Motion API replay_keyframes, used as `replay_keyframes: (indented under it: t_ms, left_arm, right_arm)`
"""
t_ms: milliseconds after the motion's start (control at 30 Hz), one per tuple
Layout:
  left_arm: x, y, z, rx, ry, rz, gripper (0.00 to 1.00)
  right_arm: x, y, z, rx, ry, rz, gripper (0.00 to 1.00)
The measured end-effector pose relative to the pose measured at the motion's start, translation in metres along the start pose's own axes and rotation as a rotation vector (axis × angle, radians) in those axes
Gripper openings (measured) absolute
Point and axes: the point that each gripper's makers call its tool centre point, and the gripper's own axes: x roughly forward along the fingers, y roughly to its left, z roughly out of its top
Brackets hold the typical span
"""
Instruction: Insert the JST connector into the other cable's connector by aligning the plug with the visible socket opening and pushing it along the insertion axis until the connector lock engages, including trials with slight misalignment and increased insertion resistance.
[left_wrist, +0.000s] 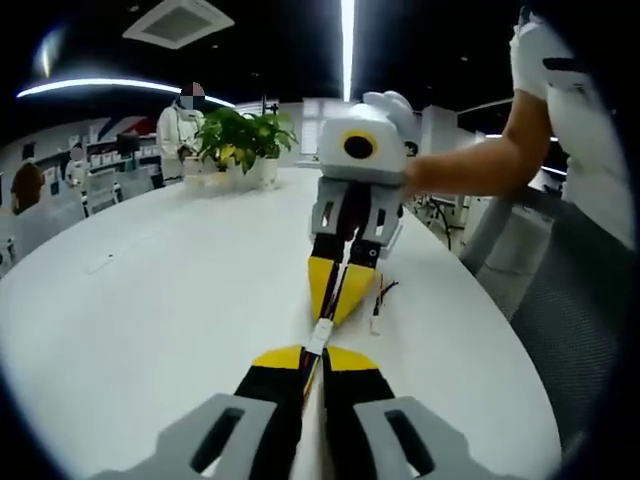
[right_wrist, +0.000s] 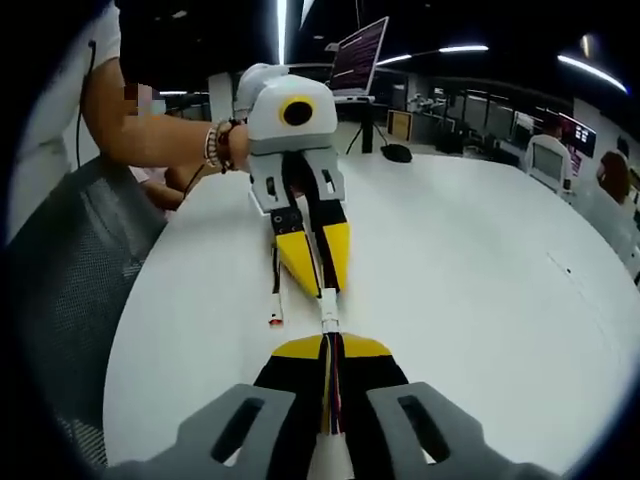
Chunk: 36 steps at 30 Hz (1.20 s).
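In the left gripper view, our left gripper (left_wrist: 315, 358) clamps its fingers on a cable whose white connector (left_wrist: 320, 335) meets the right gripper (left_wrist: 338, 297) just above the white tabletop (left_wrist: 180, 290).

In the right gripper view, our right gripper (right_wrist: 330, 345) pinches its wires; the joined connector sits between both grippers, the left gripper's fingers (right_wrist: 298, 262) closed opposite. A loose connector end (right_wrist: 275, 320) lies beside.

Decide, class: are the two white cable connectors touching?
Touching. The left gripper view shows the white connectors joined end to end between both hand-held gripper tips, without a visible gap.
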Motion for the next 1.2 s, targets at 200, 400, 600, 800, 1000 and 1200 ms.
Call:
replay_keyframes:
  t_ms: [200, 400, 600, 800, 1000, 1200]
  left_arm:
    - [0.003, 0.016, 0.003, 0.001, -0.015, 0.029, 0.00]
    - [0.008, 0.019, -0.004, -0.003, 0.001, 0.033, 0.00]
    - [0.011, 0.020, -0.012, -0.029, 0.014, 0.045, 0.00]
    - [0.013, 0.020, -0.014, -0.037, 0.013, 0.047, 0.00]
    - [0.012, 0.024, -0.016, -0.044, 0.026, 0.072, 0.08]
    - [0.001, 0.025, -0.015, -0.057, 0.033, 0.099, 0.17]
  right_arm:
    - [0.001, -0.017, 0.004, -0.044, 0.026, 0.008, 0.01]
    - [0.005, -0.020, -0.002, -0.073, 0.066, 0.034, 0.01]
    - [0.010, -0.022, -0.010, -0.070, 0.082, 0.047, 0.01]
    - [0.011, -0.022, -0.013, -0.054, 0.082, 0.051, 0.02]
    - [0.013, -0.024, -0.014, -0.042, 0.082, 0.036, 0.03]
    - [0.006, -0.028, -0.010, -0.003, 0.072, -0.003, 0.09]
